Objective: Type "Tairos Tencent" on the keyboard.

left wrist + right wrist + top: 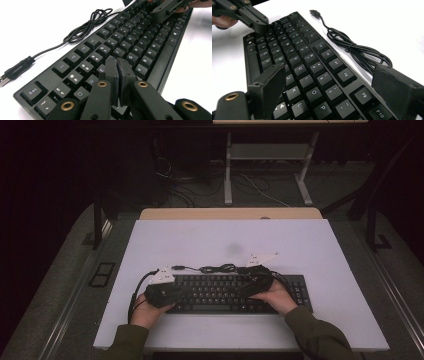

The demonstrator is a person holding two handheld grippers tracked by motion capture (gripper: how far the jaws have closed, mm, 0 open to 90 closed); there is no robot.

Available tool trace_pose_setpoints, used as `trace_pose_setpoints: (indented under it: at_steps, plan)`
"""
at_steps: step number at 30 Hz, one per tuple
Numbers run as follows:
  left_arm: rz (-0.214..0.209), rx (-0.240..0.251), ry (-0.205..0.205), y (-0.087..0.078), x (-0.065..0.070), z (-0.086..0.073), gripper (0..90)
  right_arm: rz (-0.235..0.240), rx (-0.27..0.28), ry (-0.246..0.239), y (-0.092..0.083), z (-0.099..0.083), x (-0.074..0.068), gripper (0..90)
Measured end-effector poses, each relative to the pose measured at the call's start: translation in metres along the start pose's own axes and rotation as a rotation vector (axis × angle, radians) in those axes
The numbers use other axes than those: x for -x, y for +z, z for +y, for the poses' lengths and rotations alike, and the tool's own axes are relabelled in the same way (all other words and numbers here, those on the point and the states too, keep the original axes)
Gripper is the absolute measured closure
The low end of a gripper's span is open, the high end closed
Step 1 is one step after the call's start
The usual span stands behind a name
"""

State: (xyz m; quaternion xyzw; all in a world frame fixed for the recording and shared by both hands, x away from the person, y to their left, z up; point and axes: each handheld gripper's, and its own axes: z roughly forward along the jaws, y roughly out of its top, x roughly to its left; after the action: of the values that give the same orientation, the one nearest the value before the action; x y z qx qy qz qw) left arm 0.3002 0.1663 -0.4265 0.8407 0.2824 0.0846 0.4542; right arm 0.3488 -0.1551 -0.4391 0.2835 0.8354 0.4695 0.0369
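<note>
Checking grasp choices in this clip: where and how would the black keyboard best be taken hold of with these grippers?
Probably at the keyboard's short ends, one gripper per end, jaws coming in level from the sides and closing over its thin edge. It lies flat, long and low, so the key field offers nothing to pinch. The right gripper stands open; the left gripper is shut and would need opening.
</note>
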Motion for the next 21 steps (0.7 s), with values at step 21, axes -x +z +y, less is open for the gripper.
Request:
trace_pose_setpoints:
  at_steps: [21]
  plan:
    - [-0.081, -0.019, 0.034, 0.016, 0.023, 0.006, 86.9, -0.011, -0.002, -0.01, -0.001, 0.0, 0.001, 11.6]
